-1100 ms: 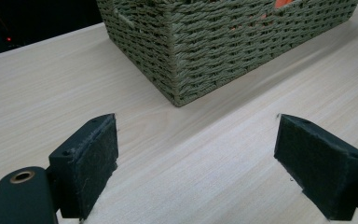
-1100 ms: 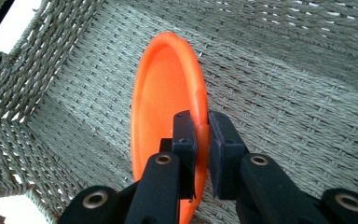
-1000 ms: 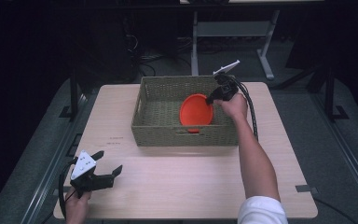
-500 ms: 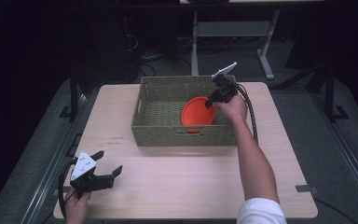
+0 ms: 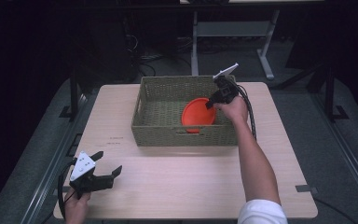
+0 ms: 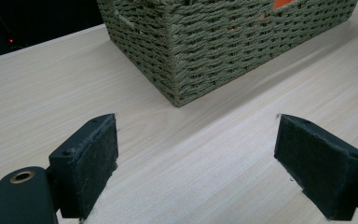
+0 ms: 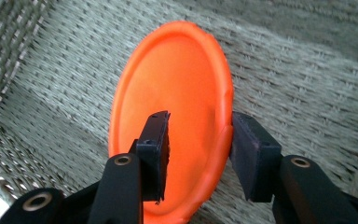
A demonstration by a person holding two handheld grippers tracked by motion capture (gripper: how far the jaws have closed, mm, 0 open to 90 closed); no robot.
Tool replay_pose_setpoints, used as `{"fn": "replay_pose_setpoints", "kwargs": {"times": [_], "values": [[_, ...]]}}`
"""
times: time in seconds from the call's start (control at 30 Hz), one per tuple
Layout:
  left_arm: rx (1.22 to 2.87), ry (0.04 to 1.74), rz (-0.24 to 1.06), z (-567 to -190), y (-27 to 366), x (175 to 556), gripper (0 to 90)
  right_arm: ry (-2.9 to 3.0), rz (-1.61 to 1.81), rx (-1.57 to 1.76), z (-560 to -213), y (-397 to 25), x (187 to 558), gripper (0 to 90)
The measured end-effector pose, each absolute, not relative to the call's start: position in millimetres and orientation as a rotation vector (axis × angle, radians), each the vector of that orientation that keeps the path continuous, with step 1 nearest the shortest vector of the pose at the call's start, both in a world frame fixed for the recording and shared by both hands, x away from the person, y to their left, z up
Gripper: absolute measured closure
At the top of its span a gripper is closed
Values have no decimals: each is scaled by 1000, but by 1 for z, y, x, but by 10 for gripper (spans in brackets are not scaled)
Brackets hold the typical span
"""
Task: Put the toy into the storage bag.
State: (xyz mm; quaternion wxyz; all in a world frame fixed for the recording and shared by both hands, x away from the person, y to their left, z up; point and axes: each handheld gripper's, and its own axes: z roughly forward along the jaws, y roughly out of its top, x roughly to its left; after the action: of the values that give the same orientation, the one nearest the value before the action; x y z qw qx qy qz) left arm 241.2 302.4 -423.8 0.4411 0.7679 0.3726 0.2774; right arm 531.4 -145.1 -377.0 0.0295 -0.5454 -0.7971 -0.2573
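I see the table point(image 5: 191, 186) with a woven basket point(image 5: 163, 130) on it. An orange plate point(image 5: 196, 114) stands tilted inside. My right claw point(image 7: 198, 140) pinches its rim. My left claw point(image 6: 196, 163) rests wide open, holding nothing.

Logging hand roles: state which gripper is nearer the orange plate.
Right. The right gripper straddles the orange plate rim inside the woven basket; the left gripper sits at the table's near-left corner, open.

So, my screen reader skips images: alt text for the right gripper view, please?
The right gripper pinches the rim of a tilted orange plate, one jaw on each face, over the woven basket floor.
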Motion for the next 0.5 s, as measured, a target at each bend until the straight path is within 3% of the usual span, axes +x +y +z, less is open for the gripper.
{"fn": "replay_pose_setpoints", "kwargs": {"times": [0.5], "values": [[1914, 924, 687, -424, 302, 241, 129, -2407, -935, -1616, -365, -151, 522, 440]]}}
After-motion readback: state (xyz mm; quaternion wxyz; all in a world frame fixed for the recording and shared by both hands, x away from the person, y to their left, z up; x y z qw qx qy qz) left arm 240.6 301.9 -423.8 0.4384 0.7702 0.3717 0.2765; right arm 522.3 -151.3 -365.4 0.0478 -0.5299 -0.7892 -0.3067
